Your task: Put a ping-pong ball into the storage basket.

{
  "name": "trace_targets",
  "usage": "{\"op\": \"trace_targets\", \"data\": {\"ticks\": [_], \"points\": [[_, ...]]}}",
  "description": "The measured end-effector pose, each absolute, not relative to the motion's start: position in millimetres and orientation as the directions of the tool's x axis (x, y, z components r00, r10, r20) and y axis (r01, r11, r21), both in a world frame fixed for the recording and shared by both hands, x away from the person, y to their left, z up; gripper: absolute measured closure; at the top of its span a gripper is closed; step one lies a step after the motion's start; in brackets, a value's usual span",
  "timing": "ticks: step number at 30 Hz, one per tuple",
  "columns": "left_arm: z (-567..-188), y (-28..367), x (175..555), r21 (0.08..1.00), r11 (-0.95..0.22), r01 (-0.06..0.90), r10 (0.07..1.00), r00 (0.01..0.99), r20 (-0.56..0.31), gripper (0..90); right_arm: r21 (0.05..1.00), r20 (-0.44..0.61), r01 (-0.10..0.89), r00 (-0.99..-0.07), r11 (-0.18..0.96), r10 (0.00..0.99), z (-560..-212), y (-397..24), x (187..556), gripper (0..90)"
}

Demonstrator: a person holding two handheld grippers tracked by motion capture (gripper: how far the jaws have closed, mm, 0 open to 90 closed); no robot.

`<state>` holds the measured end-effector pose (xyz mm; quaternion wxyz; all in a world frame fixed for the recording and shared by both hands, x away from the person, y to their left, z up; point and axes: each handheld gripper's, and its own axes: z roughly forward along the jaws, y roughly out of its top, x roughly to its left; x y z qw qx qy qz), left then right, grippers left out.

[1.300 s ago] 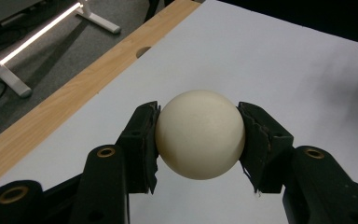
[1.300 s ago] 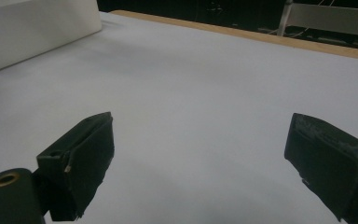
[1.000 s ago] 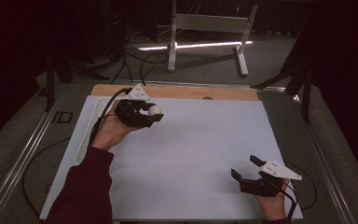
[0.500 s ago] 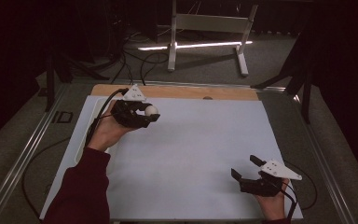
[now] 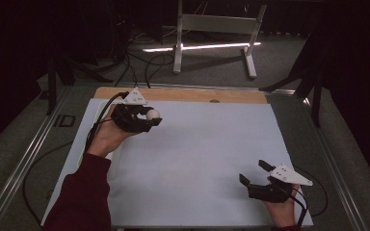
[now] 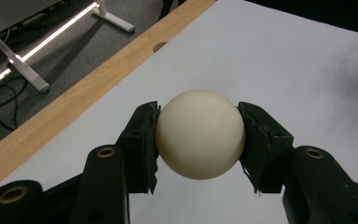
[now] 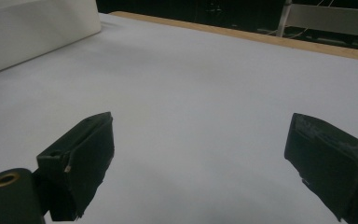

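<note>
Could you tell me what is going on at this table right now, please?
A person is working at a table covered by a white sheet with a handheld gripper in each hand. The left gripper is shut on a white ball, pinched between its two black pads and held over the sheet near the far wooden edge. The right gripper sits at the near right of the sheet with its jaws wide apart and nothing between them.

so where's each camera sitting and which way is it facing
high view: above the person's side, looking forward and down on the white table; both forearms, left tongs, right tongs.
left gripper view: rides the left tongs, looking along its jaws at the clamped white ball.
right gripper view: rides the right tongs, low across the table; open jaws.
shared: ball and the wooden edge.
</note>
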<state>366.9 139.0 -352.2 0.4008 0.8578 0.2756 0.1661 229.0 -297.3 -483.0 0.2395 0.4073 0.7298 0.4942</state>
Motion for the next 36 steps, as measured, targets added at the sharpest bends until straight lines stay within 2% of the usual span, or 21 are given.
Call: {"op": "trace_targets", "data": {"ticks": [36], "points": [[-361,170,359,0.784,-0.502,0.364,0.642,0.765,0.056,51.4,0.914,0.048,0.359,-0.556,0.187,0.830,-483,-296,229,7.7]]}}
